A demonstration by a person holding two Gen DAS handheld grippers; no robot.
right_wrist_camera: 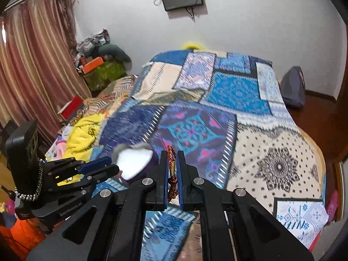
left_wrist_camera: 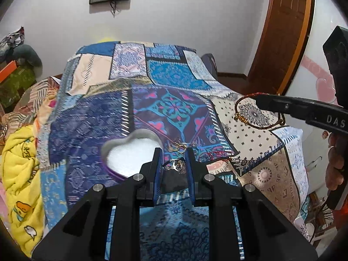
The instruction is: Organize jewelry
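The right tongs [right_wrist_camera: 173, 169] are pressed together on a red and gold bracelet [right_wrist_camera: 171, 174] — in the left wrist view the bracelet [left_wrist_camera: 256, 113] hangs as a loop from the tips of these tongs [left_wrist_camera: 257, 101], in the air above the right side of the bed [left_wrist_camera: 271, 152].

The left tongs [left_wrist_camera: 173, 158] stand only a little apart. Between their blue pads [left_wrist_camera: 157, 174] I see a silver ring [left_wrist_camera: 175, 165], but I cannot tell if the pads pinch it or if it is only seen through the gap, lying on the bed cover.

A heart-shaped tin [left_wrist_camera: 130, 152] with a white lining sits on the patchwork cover near the front edge of the bed, just left of the left tongs. Some gold rings [left_wrist_camera: 177, 145] and a thin red thread [left_wrist_camera: 217, 153] lie on the cover just beside the tin, to its right.

A yellow blanket [left_wrist_camera: 21, 174] lies along the left edge of the bed.
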